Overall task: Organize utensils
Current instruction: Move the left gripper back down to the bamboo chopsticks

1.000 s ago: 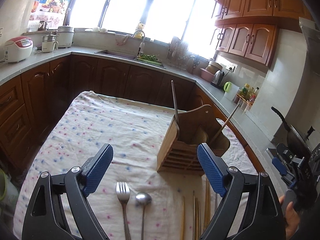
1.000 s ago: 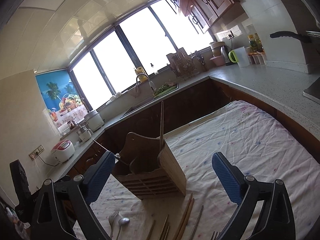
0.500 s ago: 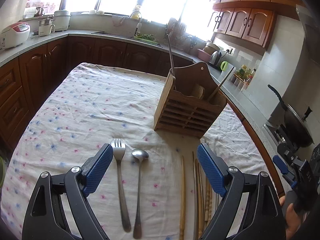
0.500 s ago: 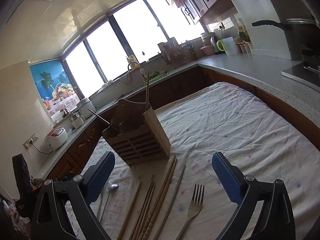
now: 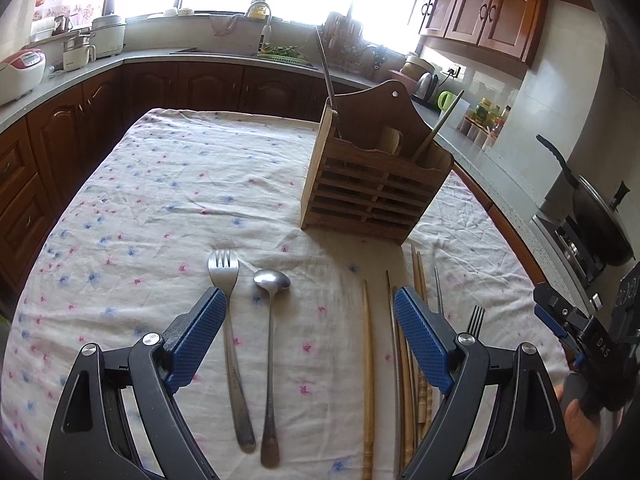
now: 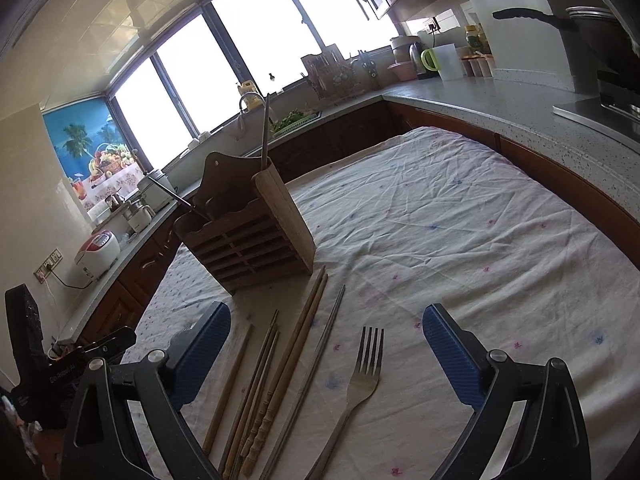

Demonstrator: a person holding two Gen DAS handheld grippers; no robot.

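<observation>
Both claws, left (image 5: 308, 328) and right (image 6: 326, 344), hung apart and empty over the counter (image 5: 160, 184); each needed 1 utensil centred before closing, then the holder (image 5: 372, 184).

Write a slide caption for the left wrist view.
Open left claw above a fork and spoon on a floral cloth, chopsticks alongside, wooden caddy beyond.
</observation>
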